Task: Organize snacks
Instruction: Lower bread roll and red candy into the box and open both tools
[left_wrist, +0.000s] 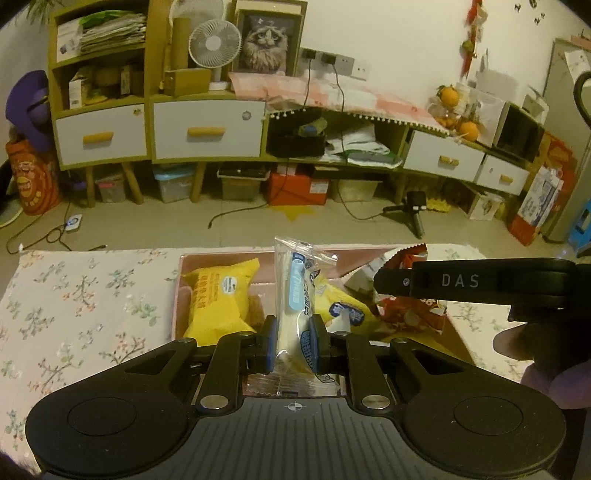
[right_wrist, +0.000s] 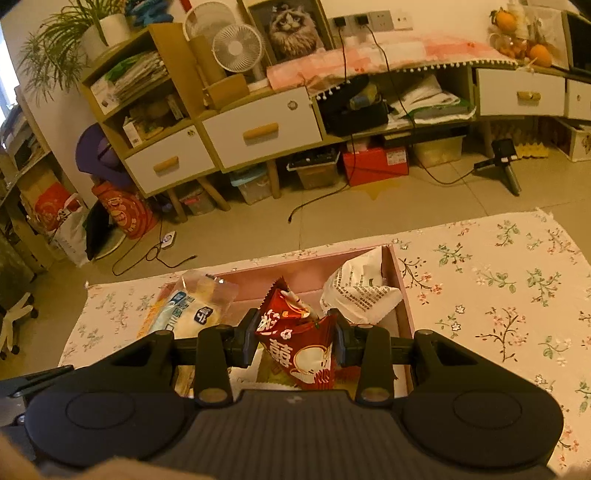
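Over pink box (right_wrist: 400, 280), both grippers clamp snack packets.

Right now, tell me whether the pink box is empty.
Not empty. The pink box holds a yellow packet and a white packet.

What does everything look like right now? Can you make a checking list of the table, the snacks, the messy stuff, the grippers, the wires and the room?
Surface: floral tablecloth, a pink box on it.
Job's things: yellow snack pack and white printed pack lie in the box.
Clutter: nothing seen on the cloth outside the box.
Grippers: left gripper shut on a clear blue-labelled pack; right gripper shut on a red snack pack, both over the box.
Cables: black cables trail across the floor.
Surroundings: cabinet with drawers, fan, cat picture, oranges.
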